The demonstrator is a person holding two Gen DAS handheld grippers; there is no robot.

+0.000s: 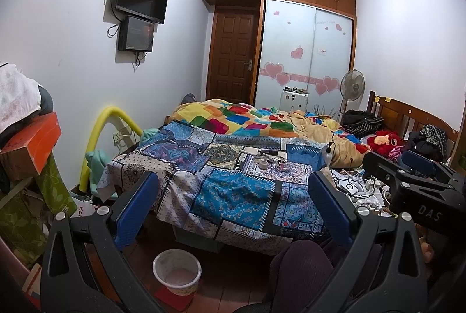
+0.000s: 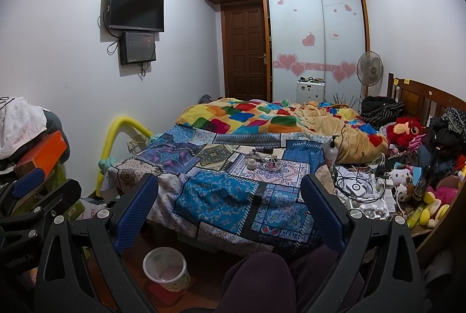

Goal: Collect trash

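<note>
A small white bin (image 1: pixel 176 273) (image 2: pixel 164 267) stands on the floor at the foot of the bed. On the patchwork sheet (image 1: pixel 233 193) (image 2: pixel 221 196) lie small bits: a white cup-like piece (image 1: pixel 263 164) (image 2: pixel 251 163) and a crumpled wiry scrap (image 1: pixel 279 164) (image 2: pixel 272 163). My left gripper (image 1: pixel 233 177) hangs open above the sheet's near edge, nothing between its blue pads. My right gripper (image 2: pixel 230 180) is open and empty too. In the left wrist view the right gripper (image 1: pixel 393 164) shows at the right edge. The right wrist view has the left gripper (image 2: pixel 29 187) at its left edge.
A colourful blanket (image 2: pixel 262 117) covers the far bed. Cables, a pump bottle (image 2: pixel 332 151) and plush toys (image 2: pixel 404 129) crowd the right side by the headboard. Boxes with an orange one (image 1: pixel 40 144) stack at left beside a yellow foam tube (image 1: pixel 96 138). A person's knees (image 2: pixel 262 269) are below.
</note>
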